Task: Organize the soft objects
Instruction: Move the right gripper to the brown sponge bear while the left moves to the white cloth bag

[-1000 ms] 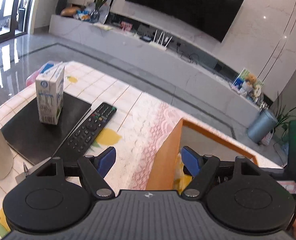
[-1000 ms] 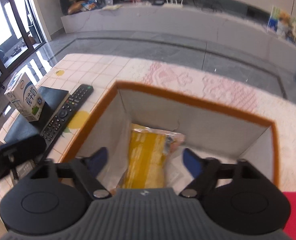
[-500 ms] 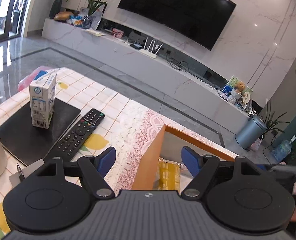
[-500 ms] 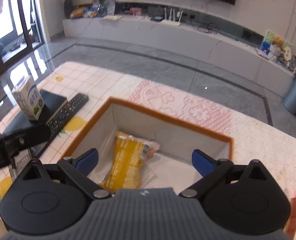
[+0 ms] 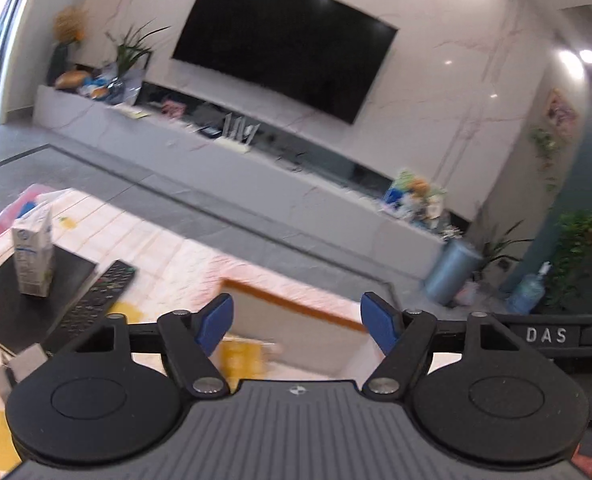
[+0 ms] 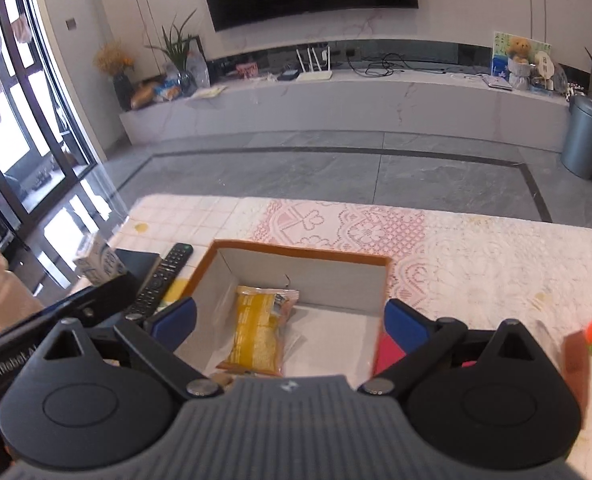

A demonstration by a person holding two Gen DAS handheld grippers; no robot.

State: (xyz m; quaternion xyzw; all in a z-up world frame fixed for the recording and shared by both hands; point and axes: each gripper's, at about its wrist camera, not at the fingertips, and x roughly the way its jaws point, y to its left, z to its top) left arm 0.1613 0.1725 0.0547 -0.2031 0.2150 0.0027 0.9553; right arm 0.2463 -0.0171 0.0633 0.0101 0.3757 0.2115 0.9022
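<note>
- With the yellow packet lying flat inside the open box on the table, I judge one placement complete.
- I hold the right gripper above the box; its jaws have just been opening and stand wide, nothing between them.
- I hold the left gripper released and empty too.
- My next move, I judge: fetch another soft item, possibly the red piece just beside the box wall.

Marble wall, black TV, grey tiled floor.
</note>
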